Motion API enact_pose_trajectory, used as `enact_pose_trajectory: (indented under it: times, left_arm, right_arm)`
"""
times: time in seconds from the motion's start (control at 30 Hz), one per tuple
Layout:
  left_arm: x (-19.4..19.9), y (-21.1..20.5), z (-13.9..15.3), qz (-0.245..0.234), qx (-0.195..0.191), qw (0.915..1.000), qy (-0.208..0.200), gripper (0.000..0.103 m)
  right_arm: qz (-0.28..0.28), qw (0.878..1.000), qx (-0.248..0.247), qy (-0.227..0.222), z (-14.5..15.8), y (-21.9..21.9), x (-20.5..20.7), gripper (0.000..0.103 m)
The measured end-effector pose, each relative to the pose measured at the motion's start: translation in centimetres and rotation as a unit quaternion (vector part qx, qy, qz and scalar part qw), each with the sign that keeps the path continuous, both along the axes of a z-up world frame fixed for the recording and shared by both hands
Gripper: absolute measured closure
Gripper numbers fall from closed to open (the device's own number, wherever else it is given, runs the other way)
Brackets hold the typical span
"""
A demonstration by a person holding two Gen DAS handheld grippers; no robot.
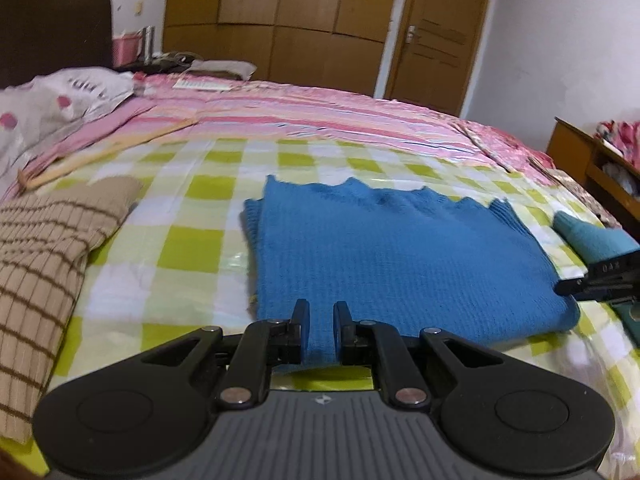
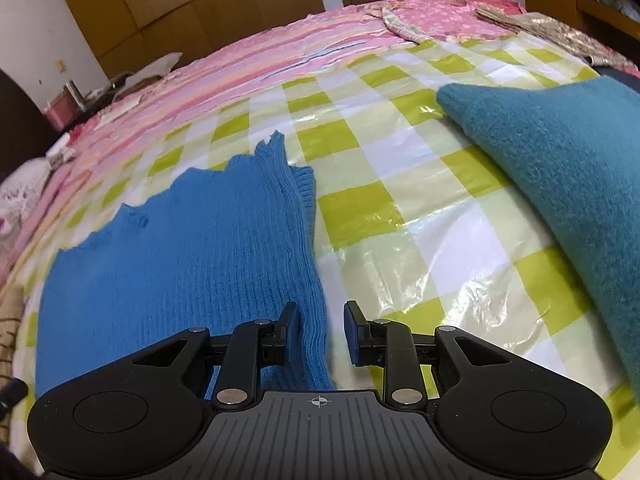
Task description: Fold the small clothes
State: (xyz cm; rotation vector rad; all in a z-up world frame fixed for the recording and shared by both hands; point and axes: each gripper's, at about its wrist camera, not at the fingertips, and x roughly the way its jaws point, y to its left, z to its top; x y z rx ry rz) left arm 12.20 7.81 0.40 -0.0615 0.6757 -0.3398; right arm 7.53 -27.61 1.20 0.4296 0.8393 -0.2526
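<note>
L wrist view: left tongs [image 1: 321,330] clenched on near hem of blue sweater [image 1: 400,256], which lies flat on checked sheet [image 1: 192,240]; R wrist view: right tongs [image 2: 322,332] released astride sweater's right edge; recommend lifting both corners evenly w/ cloth taut.

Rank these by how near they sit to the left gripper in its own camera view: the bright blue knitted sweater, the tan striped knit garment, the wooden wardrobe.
1. Bright blue knitted sweater: right at the left gripper, its near edge between the fingertips.
2. Tan striped knit garment: off to the left on the bed.
3. Wooden wardrobe: against the far wall, beyond the bed.
</note>
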Motion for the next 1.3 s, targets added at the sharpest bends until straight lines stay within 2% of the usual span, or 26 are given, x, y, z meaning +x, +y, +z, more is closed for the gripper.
enact_pose_trajectory:
  times: [0.2, 0.57, 0.8, 0.97, 1.3]
  left_arm:
    - [-0.5, -2.5, -0.3, -0.018, 0.023, 0.9995, 0.008, 0.085]
    - [-1.9, -7.4, 0.6, -0.054, 0.067, 0.9963, 0.006, 0.085]
    - [-2.6, -11.4, 1.0, -0.088, 0.098, 0.9914, -0.001, 0.085]
    - [-2.9, -14.1, 0.8, -0.109, 0.12, 0.9868, -0.004, 0.085]
    - [-3.7, -19.0, 0.1, -0.145, 0.156, 0.977, -0.012, 0.085]
  right_arm:
    - [0.017, 1.0, -0.014, 0.006, -0.2, -0.1, -0.5, 0.077]
    - [0.02, 0.999, 0.025, -0.024, 0.0, -1.7, -2.9, 0.077]
    - [0.007, 0.998, 0.041, -0.043, -0.4, -3.5, -5.0, 0.076]
    - [0.001, 0.996, 0.074, -0.054, -1.2, -4.7, -6.1, 0.076]
    - [0.008, 0.993, 0.103, -0.058, -2.6, -6.1, -6.7, 0.076]
